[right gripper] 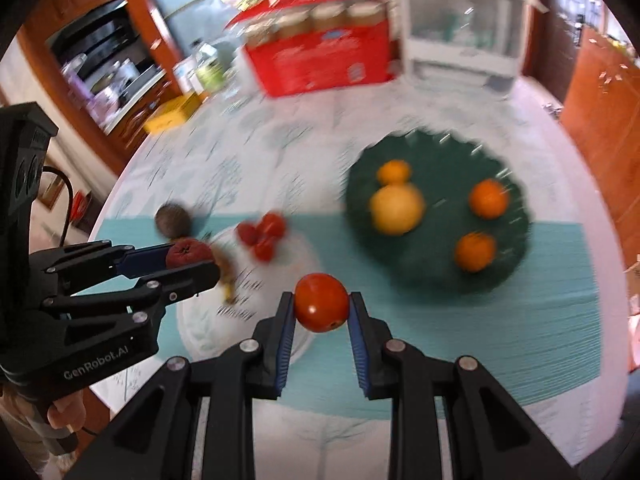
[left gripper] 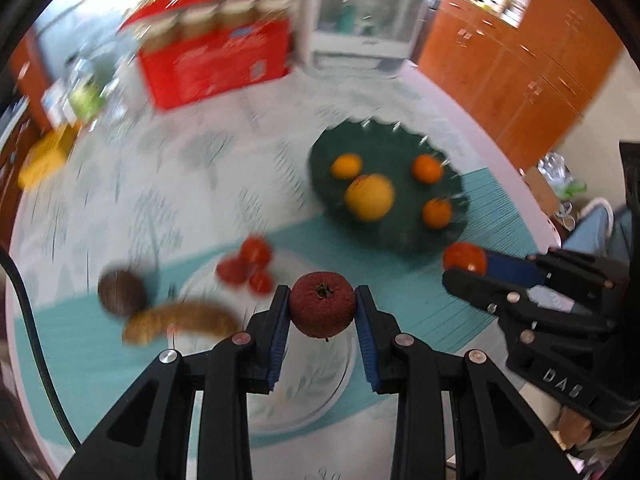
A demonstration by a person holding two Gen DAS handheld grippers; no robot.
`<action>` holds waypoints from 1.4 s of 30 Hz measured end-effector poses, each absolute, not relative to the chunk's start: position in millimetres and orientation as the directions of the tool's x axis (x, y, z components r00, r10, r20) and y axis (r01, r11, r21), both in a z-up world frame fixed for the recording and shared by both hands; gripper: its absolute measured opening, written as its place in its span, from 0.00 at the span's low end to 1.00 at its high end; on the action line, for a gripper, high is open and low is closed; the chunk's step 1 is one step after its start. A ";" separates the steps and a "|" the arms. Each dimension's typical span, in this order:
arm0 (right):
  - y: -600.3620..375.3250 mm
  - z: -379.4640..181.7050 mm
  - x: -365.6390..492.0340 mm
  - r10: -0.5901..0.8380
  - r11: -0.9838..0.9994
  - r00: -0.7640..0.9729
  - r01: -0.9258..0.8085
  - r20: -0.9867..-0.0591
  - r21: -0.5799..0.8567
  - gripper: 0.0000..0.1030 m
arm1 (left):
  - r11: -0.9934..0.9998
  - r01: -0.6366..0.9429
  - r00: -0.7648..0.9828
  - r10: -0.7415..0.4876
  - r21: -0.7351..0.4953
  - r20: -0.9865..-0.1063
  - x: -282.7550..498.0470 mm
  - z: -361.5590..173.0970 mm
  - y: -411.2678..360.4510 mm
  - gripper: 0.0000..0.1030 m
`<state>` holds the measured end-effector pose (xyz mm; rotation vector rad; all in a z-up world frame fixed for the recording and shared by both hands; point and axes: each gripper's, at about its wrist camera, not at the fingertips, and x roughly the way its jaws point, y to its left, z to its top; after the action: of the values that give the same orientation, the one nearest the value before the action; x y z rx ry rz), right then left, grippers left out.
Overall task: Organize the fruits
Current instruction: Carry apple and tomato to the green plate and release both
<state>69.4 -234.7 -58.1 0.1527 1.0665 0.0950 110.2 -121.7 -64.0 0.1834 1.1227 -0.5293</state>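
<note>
Left wrist: left gripper (left gripper: pixel 322 309) clamps dark-red fruit (left gripper: pixel 322 310) | right gripper (right gripper: pixel 322 303) clamps tomato (right gripper: pixel 321 302) | green plate (left gripper: pixel 340 152): 4 citrus

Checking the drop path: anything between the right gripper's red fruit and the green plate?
Bare. In the right wrist view, only teal placemat separates the red-orange fruit in the right gripper from the green plate.

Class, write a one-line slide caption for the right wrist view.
Right gripper holds an orange-red tomato above the teal mat; dark green plate of citrus lies beyond.
</note>
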 end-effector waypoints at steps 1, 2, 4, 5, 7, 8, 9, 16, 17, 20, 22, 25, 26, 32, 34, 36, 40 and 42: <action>-243.7 -50.5 73.7 0.139 0.986 0.489 0.009 -0.861 0.164 0.25 | 0.855 0.507 0.329 -0.313 -0.113 -0.891 116.4 -57.4 -130.8 0.29; -252.5 -43.4 78.7 0.125 0.987 0.497 0.026 -0.859 0.159 0.26 | 0.845 0.525 0.333 -0.314 -0.102 -0.889 123.6 -49.3 -142.4 0.29; -273.5 -28.9 92.7 0.096 0.987 0.507 0.063 -0.857 0.149 0.26 | 0.830 0.551 0.335 -0.315 -0.087 -0.888 136.4 -39.6 -158.9 0.29; -281.1 -24.3 99.3 0.088 0.986 0.507 0.076 -0.857 0.146 0.26 | 0.821 0.565 0.335 -0.315 -0.078 -0.888 144.2 -34.8 -168.7 0.29; -299.7 -15.8 116.9 0.067 0.985 0.507 0.104 -0.859 0.138 0.26 | 0.809 0.585 0.333 -0.309 -0.062 -0.891 158.4 -30.1 -186.4 0.29; -306.8 -14.1 123.9 0.057 0.985 0.501 0.115 -0.864 0.132 0.26 | 0.804 0.593 0.330 -0.305 -0.055 -0.893 166.8 -28.9 -196.5 0.29; -314.2 -13.0 132.5 0.048 0.984 0.495 0.127 -0.868 0.127 0.26 | 0.800 0.598 0.326 -0.302 -0.052 -0.896 173.0 -28.7 -203.6 0.29; -354.6 -40.5 186.5 0.065 0.965 0.407 0.205 -0.911 0.161 0.26 | 0.785 0.617 0.262 -0.272 -0.056 -0.926 223.0 -55.8 -248.5 0.29; -355.9 -48.1 190.5 0.070 0.963 0.394 0.213 -0.916 0.165 0.26 | 0.786 0.615 0.251 -0.272 -0.064 -0.929 227.4 -62.5 -251.7 0.30; -358.3 -73.7 199.9 0.086 0.954 0.350 0.240 -0.933 0.178 0.26 | 0.793 0.601 0.200 -0.274 -0.103 -0.941 243.2 -85.7 -258.7 0.30; -358.8 -92.7 203.4 0.098 0.949 0.317 0.255 -0.943 0.185 0.26 | 0.798 0.589 0.170 -0.274 -0.126 -0.946 251.0 -100.9 -261.5 0.30; -359.7 -116.7 204.7 0.113 0.944 0.267 0.272 -0.957 0.188 0.26 | 0.806 0.572 0.130 -0.272 -0.152 -0.954 260.7 -122.3 -264.5 0.30; -359.6 -122.1 205.5 0.114 0.943 0.254 0.276 -0.960 0.185 0.26 | 0.807 0.570 0.123 -0.270 -0.154 -0.955 262.5 -127.0 -264.5 0.30; -362.6 -143.0 206.6 0.119 0.938 0.204 0.298 -0.972 0.177 0.27 | 0.809 0.569 0.108 -0.254 -0.150 -0.961 272.0 -148.2 -270.0 0.36; -363.9 -145.9 205.8 0.123 0.934 0.194 0.308 -0.973 0.180 0.27 | 0.812 0.562 0.108 -0.263 -0.160 -0.959 273.5 -149.0 -270.1 0.54; -366.2 -146.6 206.1 0.127 0.930 0.194 0.318 -0.973 0.184 0.30 | 0.814 0.556 0.115 -0.277 -0.169 -0.954 274.4 -146.6 -269.4 0.63; -369.7 -145.3 204.5 0.124 0.927 0.200 0.326 -0.972 0.186 0.36 | 0.817 0.545 0.108 -0.290 -0.187 -0.951 275.8 -144.1 -268.2 0.66; -370.1 -144.3 203.8 0.122 0.927 0.203 0.326 -0.972 0.184 0.36 | 0.820 0.540 0.109 -0.290 -0.189 -0.951 276.2 -143.6 -266.9 0.66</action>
<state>203.8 -370.1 -144.3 0.3896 1.3692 -0.1479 276.2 -266.9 -143.6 0.2262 1.3295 -0.6179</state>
